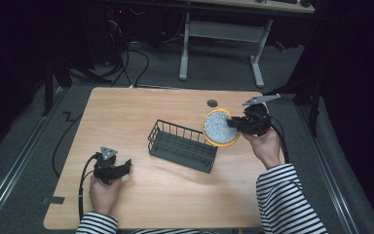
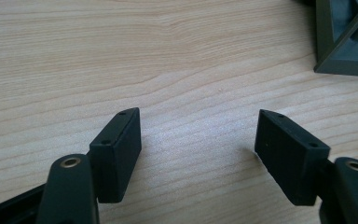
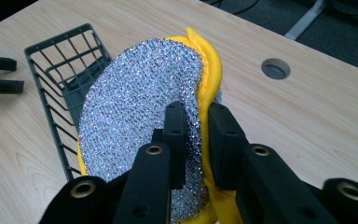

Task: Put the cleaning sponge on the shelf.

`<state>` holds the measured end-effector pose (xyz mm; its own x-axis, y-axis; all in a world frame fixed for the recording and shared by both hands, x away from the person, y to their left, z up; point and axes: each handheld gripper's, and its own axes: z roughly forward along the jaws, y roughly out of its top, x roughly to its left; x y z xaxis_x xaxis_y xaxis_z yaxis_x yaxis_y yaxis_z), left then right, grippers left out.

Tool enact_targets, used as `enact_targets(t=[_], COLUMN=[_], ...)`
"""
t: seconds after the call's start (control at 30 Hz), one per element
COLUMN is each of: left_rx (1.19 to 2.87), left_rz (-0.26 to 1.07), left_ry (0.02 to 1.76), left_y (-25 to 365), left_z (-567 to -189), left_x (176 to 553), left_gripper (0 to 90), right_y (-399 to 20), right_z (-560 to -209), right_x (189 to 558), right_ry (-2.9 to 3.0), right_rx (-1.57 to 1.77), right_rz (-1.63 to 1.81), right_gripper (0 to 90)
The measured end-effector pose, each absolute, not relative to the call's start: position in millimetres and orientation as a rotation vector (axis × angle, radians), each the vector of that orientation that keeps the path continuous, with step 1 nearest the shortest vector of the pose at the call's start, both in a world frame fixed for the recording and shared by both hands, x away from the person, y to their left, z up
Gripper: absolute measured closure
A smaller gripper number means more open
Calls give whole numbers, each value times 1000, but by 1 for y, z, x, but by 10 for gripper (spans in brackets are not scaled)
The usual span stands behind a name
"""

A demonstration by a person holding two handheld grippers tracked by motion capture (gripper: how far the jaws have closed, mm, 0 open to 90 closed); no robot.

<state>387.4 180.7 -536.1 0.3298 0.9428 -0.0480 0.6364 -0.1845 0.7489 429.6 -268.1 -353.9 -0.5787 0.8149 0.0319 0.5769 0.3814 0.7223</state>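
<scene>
A round scouring pad (image 1: 220, 127) with a silver glittery face and a yellow backing hangs above the table, just right of the dark wire basket (image 1: 182, 145). My right gripper (image 1: 234, 123) is shut on its edge; in the right gripper view the two jaws pinch the scouring pad (image 3: 140, 102) with the basket (image 3: 65, 70) behind it. My left gripper (image 1: 126, 165) rests low near the table's front left, open, with bare wood between its jaws. In the left gripper view its gripper (image 2: 198, 135) stands wide, and a basket corner (image 2: 345, 42) sits at the top right.
The wooden table (image 1: 126, 112) has a round cable hole (image 1: 212, 103) near its far edge, close behind the pad. A white-legged desk (image 1: 224, 44) stands on the grey floor beyond. Cables trail off the table's left side.
</scene>
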Motion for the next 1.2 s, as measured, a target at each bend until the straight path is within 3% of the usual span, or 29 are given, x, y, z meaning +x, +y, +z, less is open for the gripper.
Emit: enact_targets(t=[0.5, 1.2], left_rx=[1918, 1927], left_rz=[576, 578], left_ry=[1383, 1378], left_y=[180, 179], left_z=[-536, -536], left_x=[387, 387], left_gripper=[321, 321], right_y=[-228, -217], right_z=[-372, -391], right_x=[442, 445], right_ry=[2380, 2438], right_rx=[1141, 1117], right_rz=[976, 973], right_gripper=[785, 767])
